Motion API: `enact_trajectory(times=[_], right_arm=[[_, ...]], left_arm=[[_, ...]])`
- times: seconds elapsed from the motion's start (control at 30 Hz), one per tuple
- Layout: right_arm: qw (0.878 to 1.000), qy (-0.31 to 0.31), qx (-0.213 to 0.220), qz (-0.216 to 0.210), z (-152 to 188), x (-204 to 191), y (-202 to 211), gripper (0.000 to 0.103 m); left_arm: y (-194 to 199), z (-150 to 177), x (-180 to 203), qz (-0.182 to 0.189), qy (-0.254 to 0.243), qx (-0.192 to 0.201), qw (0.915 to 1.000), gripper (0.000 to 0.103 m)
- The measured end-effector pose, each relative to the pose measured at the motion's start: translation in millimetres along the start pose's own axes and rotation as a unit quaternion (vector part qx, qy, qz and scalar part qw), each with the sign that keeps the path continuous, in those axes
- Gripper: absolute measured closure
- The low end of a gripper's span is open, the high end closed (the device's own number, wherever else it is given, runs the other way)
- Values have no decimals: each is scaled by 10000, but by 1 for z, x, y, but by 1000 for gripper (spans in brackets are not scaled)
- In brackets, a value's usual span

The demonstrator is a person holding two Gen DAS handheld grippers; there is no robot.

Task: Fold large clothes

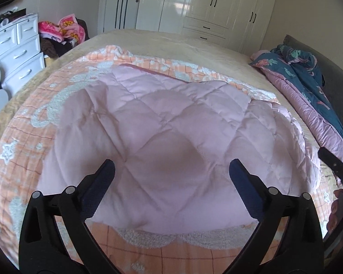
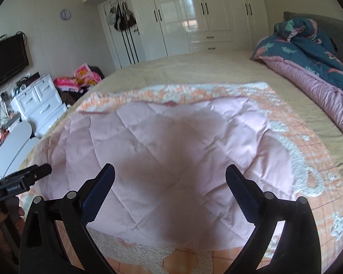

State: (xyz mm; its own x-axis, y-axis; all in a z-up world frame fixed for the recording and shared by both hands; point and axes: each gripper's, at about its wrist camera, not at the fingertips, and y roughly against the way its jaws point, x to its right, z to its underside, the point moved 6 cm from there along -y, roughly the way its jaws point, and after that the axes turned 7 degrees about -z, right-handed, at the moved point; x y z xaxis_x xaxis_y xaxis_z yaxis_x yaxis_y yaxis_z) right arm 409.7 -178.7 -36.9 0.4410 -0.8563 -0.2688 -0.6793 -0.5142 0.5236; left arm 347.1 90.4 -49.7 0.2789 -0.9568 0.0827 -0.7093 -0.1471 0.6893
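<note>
A pale pink quilted garment (image 1: 162, 127) lies folded flat on an orange-and-white blanket (image 1: 27, 123) on the bed. My left gripper (image 1: 171, 171) hovers above the garment's near edge, its jaws wide apart with nothing between them. In the right wrist view the same pink garment (image 2: 171, 148) lies spread below my right gripper (image 2: 170, 175), which also stands open and holds nothing. The other gripper's tip (image 1: 336, 166) shows at the right edge of the left wrist view, and the left one (image 2: 22, 182) at the left edge of the right wrist view.
A rumpled blue-and-pink duvet (image 1: 308, 86) lies along the bed's right side by the dark headboard (image 2: 320, 22). White wardrobes (image 2: 205, 11) stand behind the bed. A white chest of drawers (image 1: 16, 52) and a pile of bright clothes (image 1: 64, 29) are to the left. The orange blanket (image 2: 308, 159) rests on a tan bedcover (image 2: 194, 68).
</note>
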Motion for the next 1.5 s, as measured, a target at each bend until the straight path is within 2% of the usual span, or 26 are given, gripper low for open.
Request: enact_trajectory(times=[0.37,0.63,0.97,1.13,1.23,1.3,1.43,1.5], right_arm=[[9980,-247,441,372,0,24,47,4],[9950,-613,513,599,19,45,61,4],[9881,-1259,361,802,49,74,66,4],[9822,-1681,213,811,63,89,56,4],[9786,-1931,27,707,73,98,42,4],[9761,-2082,-144,605,80,104,30,4],[9726,-2227,-349,574,87,111,10,4],[9695,-2363,-428,496,89,112,-2,4]], left_arm=[[29,2,-38,-335,393,161,9985,9],[34,17,-63,-508,605,63,9969,9],[34,39,-83,-608,791,-132,9949,9],[10,56,-93,-210,1289,-564,9898,9],[-10,67,-99,237,1762,-822,9806,9],[-23,71,-101,618,2113,-957,9708,9],[-36,73,-106,906,2627,-1031,9551,9],[-37,67,-105,916,2665,-956,9547,9]])
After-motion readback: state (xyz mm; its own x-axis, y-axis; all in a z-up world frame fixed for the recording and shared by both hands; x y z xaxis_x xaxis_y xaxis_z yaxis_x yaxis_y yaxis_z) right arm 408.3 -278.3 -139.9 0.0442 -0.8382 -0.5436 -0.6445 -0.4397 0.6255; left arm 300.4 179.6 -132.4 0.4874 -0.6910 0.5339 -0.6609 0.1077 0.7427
